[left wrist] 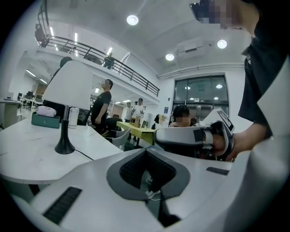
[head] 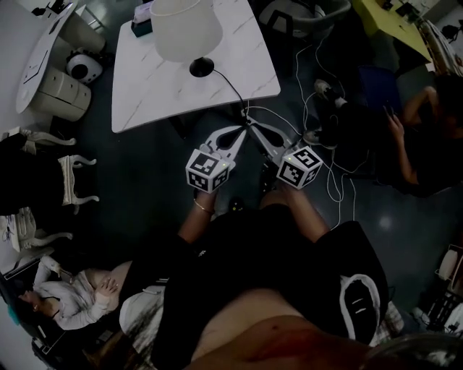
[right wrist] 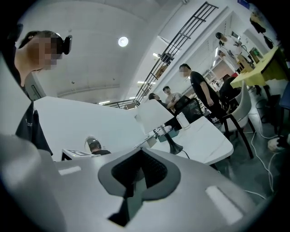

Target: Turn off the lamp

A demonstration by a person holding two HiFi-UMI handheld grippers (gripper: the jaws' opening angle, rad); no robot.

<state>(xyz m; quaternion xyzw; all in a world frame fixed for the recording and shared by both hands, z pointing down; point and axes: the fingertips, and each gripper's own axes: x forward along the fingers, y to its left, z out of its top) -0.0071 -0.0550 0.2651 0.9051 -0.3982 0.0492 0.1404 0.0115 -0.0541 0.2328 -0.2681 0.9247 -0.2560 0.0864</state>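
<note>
**Q:** Where does the lamp (head: 187, 36) stand?

**A:** It stands upright on the white marbled counter (head: 246, 65), toward the edge nearest the person. A white shade (head: 173, 22) sits above a black base (head: 202, 67). A black cord (head: 233, 88) runs from the base off that edge, toward the tools. Whether the lamp is lit cannot be told.

**Q:** How are the two tools placed?

**A:** In the head view the left tool (head: 237, 135) and the right tool (head: 256, 131) are side by side just off the counter's near edge. Their tips converge, and both are apart from the lamp.

**Q:** And their jaws?

**A:** Both pairs are closed together, with nothing between them. The left gripper view shows the lamp at its left and the right tool in a hand (left wrist: 242, 140) at its right.
</note>
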